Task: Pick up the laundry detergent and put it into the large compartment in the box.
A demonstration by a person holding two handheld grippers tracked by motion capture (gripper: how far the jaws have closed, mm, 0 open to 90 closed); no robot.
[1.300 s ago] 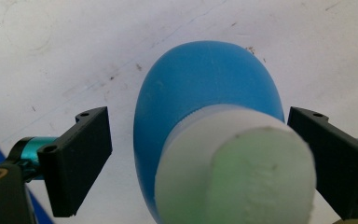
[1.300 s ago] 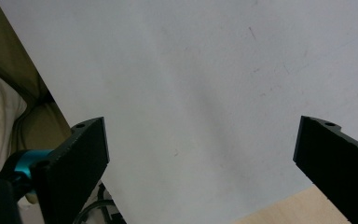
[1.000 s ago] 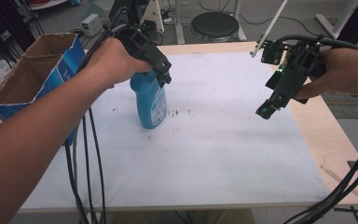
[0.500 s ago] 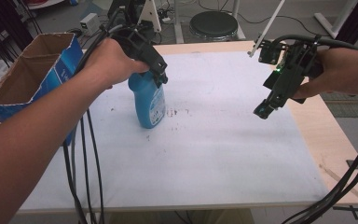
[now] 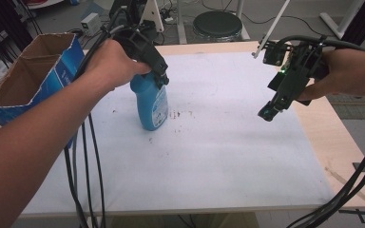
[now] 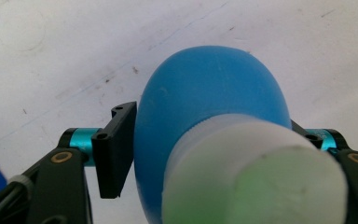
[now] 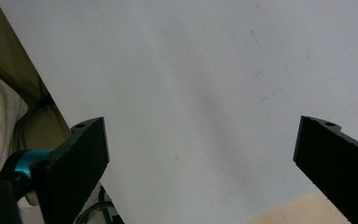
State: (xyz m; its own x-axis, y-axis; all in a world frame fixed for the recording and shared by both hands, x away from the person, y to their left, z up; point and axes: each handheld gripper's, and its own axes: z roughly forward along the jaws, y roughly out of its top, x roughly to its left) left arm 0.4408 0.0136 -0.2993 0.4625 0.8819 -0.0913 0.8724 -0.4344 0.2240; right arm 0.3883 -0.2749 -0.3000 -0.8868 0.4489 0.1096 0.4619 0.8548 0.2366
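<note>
left gripper jaws just closed, pinching blue bottle below its cap, between my fingers | right gripper spread, nothing in it | I'd lift straight up, keep it upright

One blue bottle, one cardboard box, one stool, two grippers.

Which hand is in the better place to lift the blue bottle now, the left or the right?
Left. The left gripper has just closed its jaws on the blue bottle, below its white cap. The right gripper hangs open over the white sheet, well apart from the bottle.
</note>
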